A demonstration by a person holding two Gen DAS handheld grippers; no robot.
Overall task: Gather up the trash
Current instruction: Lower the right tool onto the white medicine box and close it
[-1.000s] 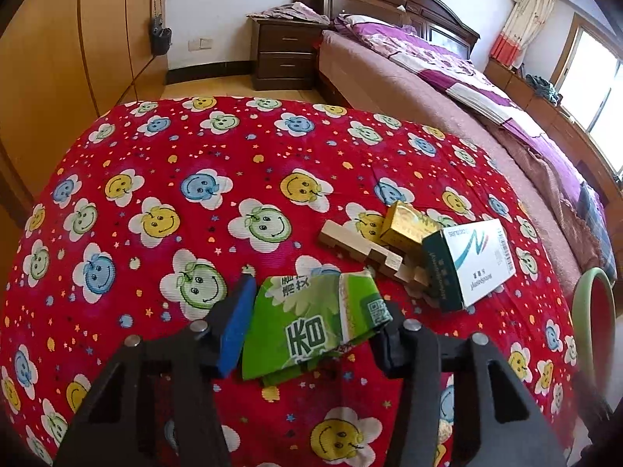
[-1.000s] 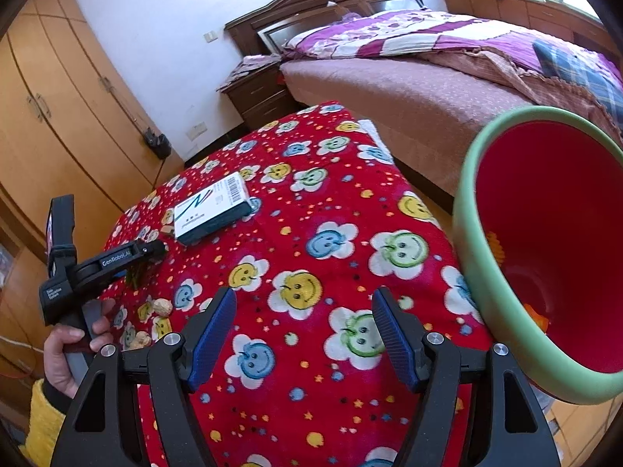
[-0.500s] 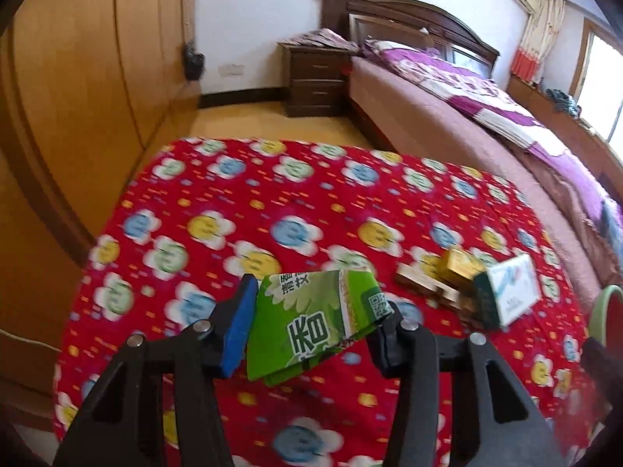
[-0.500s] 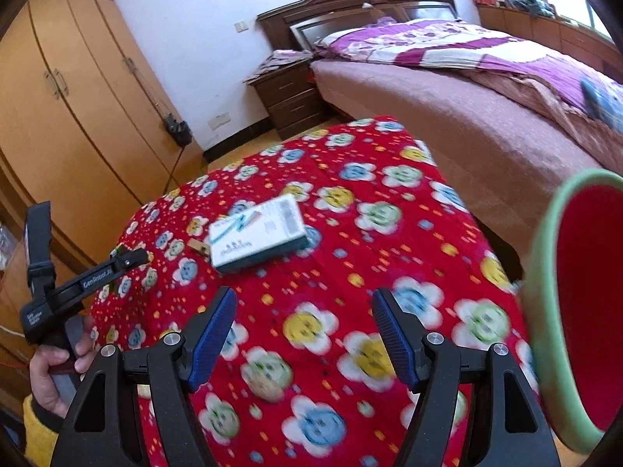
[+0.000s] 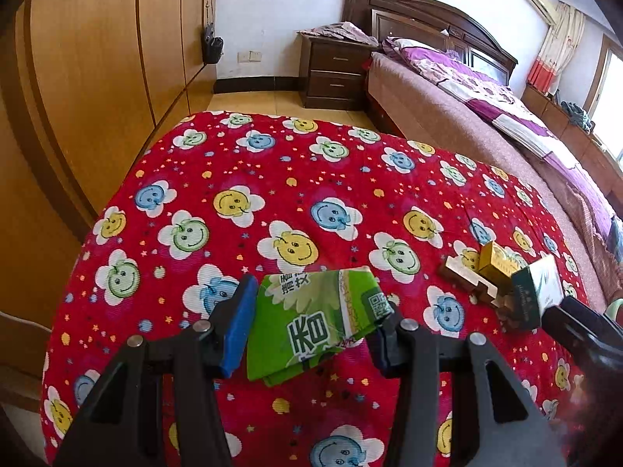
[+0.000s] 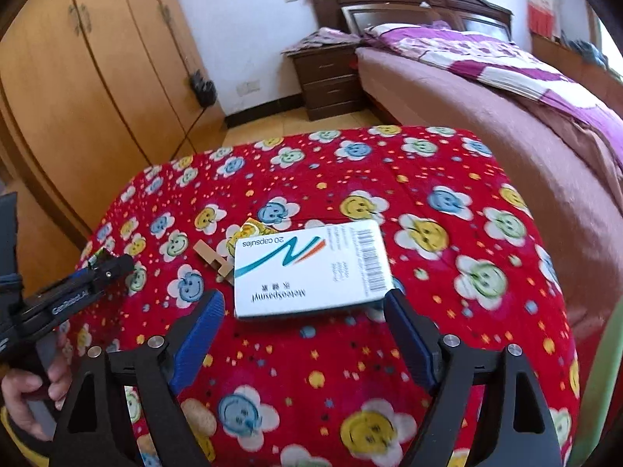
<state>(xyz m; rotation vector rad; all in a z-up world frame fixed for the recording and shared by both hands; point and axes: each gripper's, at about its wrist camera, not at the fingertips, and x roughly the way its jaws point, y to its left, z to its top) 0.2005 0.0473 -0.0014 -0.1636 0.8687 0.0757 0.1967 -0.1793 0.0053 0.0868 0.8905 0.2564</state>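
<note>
My left gripper [image 5: 311, 323] is shut on a flattened green wrapper [image 5: 311, 323] and holds it above the red smiley-face tablecloth [image 5: 272, 194]. It also shows at the left of the right wrist view [image 6: 105, 266]. My right gripper [image 6: 301, 323] is open and empty, just in front of a white capsule box [image 6: 311, 268] that lies flat on the cloth. The box shows at the right of the left wrist view [image 5: 537, 295]. Beside it lie a yellow carton [image 5: 496, 262] and a wooden block piece [image 5: 463, 276].
A green-rimmed bin [image 6: 599, 389] stands at the table's right edge. A wooden wardrobe [image 5: 78, 78] is to the left. A bed [image 5: 486, 109] and nightstand [image 5: 335, 70] are beyond the table.
My left gripper has lifted and drawn back with the green wrapper. My right gripper has swung left, away from the bin, to the white capsule box.
</note>
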